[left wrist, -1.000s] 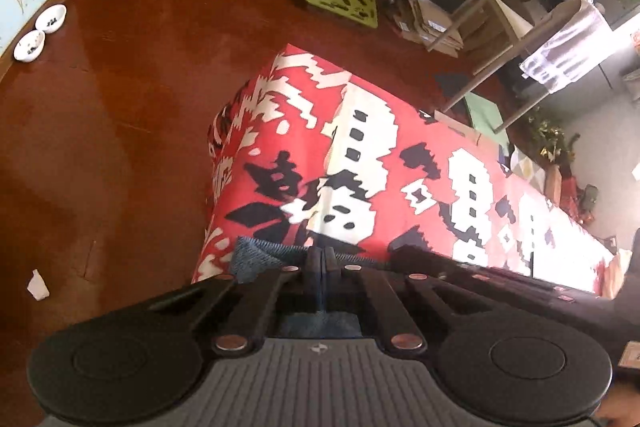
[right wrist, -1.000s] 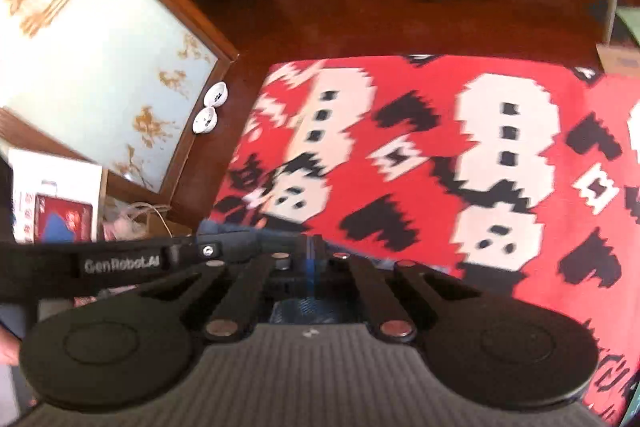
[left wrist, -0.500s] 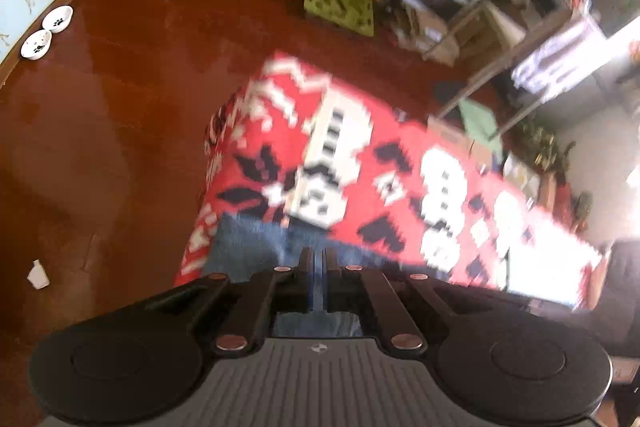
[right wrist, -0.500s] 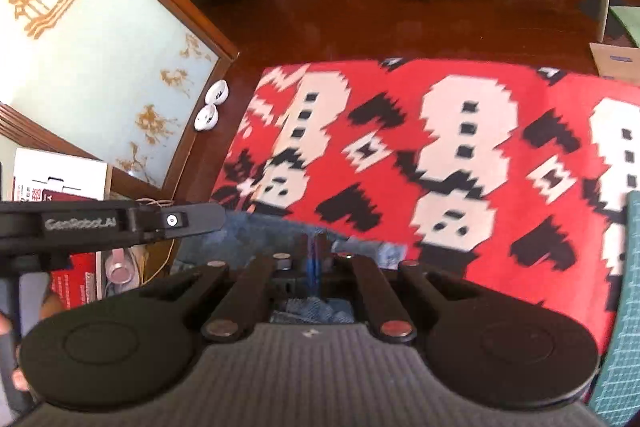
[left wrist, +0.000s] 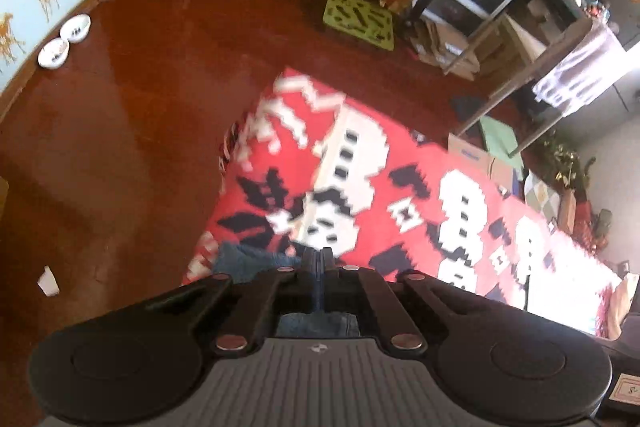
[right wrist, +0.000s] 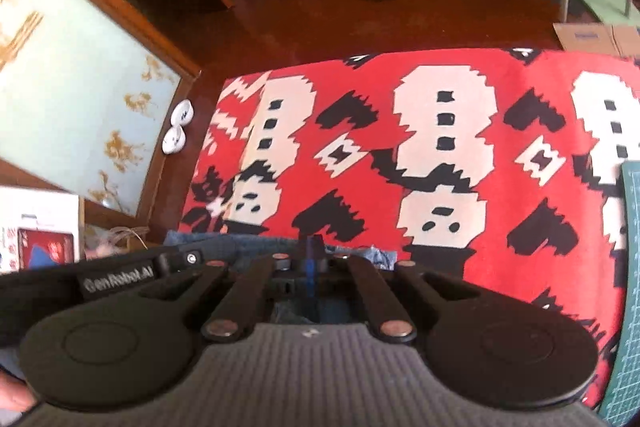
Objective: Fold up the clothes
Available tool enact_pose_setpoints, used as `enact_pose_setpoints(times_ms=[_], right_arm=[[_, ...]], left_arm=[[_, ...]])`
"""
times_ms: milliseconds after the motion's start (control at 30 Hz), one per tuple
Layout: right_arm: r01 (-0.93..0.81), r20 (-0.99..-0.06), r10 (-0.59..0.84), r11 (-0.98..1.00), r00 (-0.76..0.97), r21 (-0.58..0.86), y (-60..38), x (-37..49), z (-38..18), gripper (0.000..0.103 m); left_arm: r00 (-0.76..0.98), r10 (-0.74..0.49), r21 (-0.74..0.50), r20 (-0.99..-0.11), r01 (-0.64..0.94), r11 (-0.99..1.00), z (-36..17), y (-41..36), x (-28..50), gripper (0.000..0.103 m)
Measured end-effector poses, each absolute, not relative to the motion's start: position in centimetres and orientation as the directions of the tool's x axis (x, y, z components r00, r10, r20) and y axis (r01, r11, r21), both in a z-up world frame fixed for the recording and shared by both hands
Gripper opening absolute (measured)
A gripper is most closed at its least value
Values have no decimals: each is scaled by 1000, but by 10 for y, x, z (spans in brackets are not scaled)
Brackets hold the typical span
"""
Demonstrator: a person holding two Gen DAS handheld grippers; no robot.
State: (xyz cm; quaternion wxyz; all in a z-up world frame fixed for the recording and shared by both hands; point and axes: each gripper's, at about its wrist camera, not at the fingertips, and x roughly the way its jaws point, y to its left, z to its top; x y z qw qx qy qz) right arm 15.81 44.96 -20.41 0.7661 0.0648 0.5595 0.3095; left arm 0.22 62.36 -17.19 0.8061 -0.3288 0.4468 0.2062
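A glossy, dark reddish-brown floor point(left wrist: 120, 147) fills the far and left part of both wrist views, its surface smooth and mirror-like under the daylight. On it stands a table draped in a red woven cloth with a blocky, pixel-edged cream and black pattern point(right wrist: 440, 147); the cloth hangs over the left end in soft folds and lies flat on top. A pale panel with gold painted figures in a wooden frame point(right wrist: 72, 99) lines the left wall. A flat lime-green square mat with cut-out slots point(left wrist: 358, 19) lies on the floor at the far side, and two small round white bowls point(left wrist: 64, 41) sit side by side against the panel's base. A strip of dark green gridded cutting mat point(right wrist: 628, 267) shows at the right edge of the right wrist view.

The blue denim garment point(left wrist: 248, 261), coarse and slightly frayed at its edge, lies bunched at the near left end of the table, over the cloth, and runs under both tools.

The left gripper point(left wrist: 317, 259), matte black with ribbed grey housing, points forward and down over the near left corner; its two fingers are pressed together on a thin fold of the denim. The right gripper point(right wrist: 312, 251) sits just to the right of it, angled the same way, its fingers likewise pinched closed on a blue edge of the denim. Part of a hand point(right wrist: 12, 395) shows at the lower left corner of the right wrist view.
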Motion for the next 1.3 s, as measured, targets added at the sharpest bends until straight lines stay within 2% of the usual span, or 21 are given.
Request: enact_pose_setpoints(times_ms=[133,333,533,600,867,1067,1300], right_arm=[[-469,-795,579,762,183,447,450,157,-186,2],[-615,-790,605,663,103,428,477,124,-173,2],[-601,-807,587,665,55,443,497,117,-194,2],[-602,-810,583,669,62,435,501,121,-199,0],[-603,-819,563,694,114,393,515,136,-198,2],[-609,-815,568,689,115,394,484,133,-176,2],[-681,-817,573,623,61,385,475,91,-161,2]], left_arm=[[509,42,-348,-860,-644,681,-161,632,-19,1],[476,26,-333,-879,-652,681,-186,632,-32,2],[480,56,-290,-875,-614,734,-195,633,-15,3],[488,51,-304,-871,-619,724,-193,638,-15,3],[521,34,-367,-853,-644,672,-176,654,-23,0],[521,-23,-401,-853,-628,667,-155,625,-51,0],[447,-12,-320,-894,-620,716,-183,590,-61,1]])
